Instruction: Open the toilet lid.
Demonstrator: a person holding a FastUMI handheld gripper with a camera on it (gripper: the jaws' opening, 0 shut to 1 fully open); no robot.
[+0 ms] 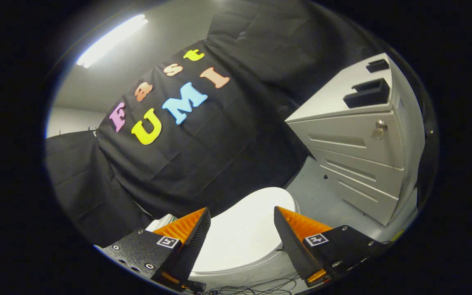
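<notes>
Gripper (242, 215) with fingers spread apart, holding nothing; closed toilet lid (246, 233) lies between and below them, its near edge hidden; drawer cabinet (359, 164) beyond.

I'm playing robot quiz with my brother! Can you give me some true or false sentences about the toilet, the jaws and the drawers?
1. The toilet lid is closed. True.
2. The gripper is squeezing the lid. False: its jaws are open, apart, with the lid seen between them, and no contact shows.
3. A grey drawer cabinet stands beside the toilet. True.
4. The cabinet's drawers are pulled out. False: all look pushed in.
5. A ceiling light is on. True.
</notes>
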